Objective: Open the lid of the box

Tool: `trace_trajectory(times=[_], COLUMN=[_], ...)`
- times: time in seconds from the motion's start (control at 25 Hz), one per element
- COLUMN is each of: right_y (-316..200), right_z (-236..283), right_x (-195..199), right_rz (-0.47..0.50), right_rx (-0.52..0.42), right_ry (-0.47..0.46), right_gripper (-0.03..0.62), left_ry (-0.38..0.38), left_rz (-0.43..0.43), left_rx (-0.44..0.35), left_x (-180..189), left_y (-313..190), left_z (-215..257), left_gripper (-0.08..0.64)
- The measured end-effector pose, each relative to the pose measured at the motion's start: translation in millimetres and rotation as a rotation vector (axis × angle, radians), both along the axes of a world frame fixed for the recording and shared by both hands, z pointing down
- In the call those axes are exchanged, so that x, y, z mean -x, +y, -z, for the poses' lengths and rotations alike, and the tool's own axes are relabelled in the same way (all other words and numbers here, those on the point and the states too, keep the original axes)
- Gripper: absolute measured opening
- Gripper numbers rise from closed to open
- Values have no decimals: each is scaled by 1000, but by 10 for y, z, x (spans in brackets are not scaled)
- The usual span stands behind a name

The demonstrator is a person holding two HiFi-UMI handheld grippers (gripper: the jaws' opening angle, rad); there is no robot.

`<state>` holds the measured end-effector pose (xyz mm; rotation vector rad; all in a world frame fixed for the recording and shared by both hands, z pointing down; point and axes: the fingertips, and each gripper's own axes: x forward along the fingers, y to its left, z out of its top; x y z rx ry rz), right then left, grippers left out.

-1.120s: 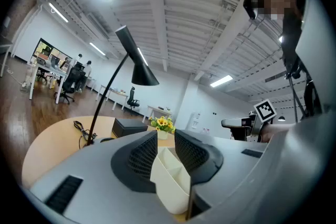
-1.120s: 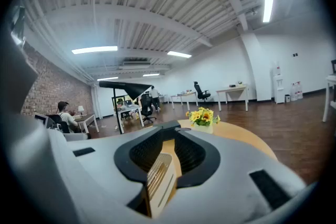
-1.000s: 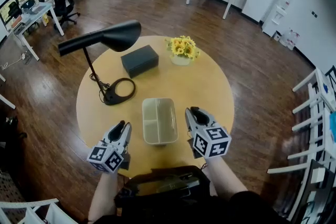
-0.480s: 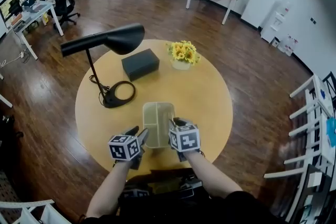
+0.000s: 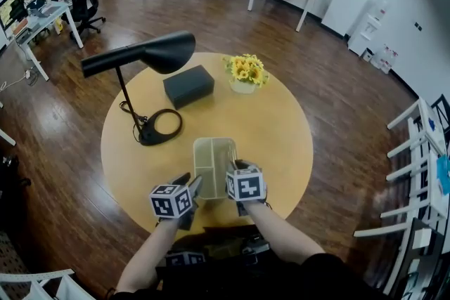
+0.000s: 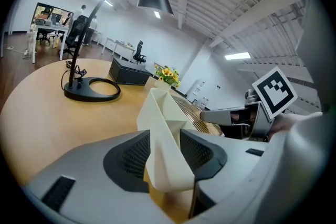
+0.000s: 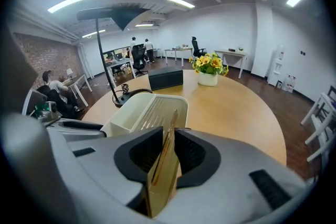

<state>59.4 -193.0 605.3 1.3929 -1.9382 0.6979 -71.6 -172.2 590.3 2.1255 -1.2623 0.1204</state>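
A person worked two hand-held tools on a cream compartment lunch box point(image 5: 213, 159) at the near edge of a round tabletop point(image 5: 281, 124). The box sat between the two tools and just ahead of them. The left tool point(image 6: 164, 155) was closing on the box's near corner, its ribbed pads against either face of the wall, apparently to pin the base down. The right tool point(image 7: 167, 152) was clenched on the thin edge of the translucent amber lid point(image 7: 157, 112), which ran forward from its jaws over the box. This split of one tool bracing and the other gripping the lid suggested the opening was only starting, as the lid still covered most of the box. Well beyond the tools stood a black desk lamp point(image 5: 144, 56), a dark case point(image 5: 188, 85) and a pot of yellow flowers point(image 5: 244, 69), clear of the work.
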Motion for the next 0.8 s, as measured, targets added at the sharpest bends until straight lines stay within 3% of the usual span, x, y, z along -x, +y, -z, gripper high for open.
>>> trace_trajectory(times=[0.16,0.4,0.68,0.8], right_y=[-84,-63,-130,-219], right_z=[139,58,451,715], right_x=[117,48,64,-131], right_rz=[11,-61,-93,-120], right_rx=[-69,-46,-151,-215], right_ry=[39,24,-70,-112], right_gripper=[44,28,9,8], left_ry=[4,22,8,12], left_rz=[-14,-13,-20,-13], left_rx=[12,25,38,50], left_x=[-66,-69,-127,-131], left_y=[50,37,38,44], left_z=[-63,-84,-102,-122], left_gripper=[160,158,158,158])
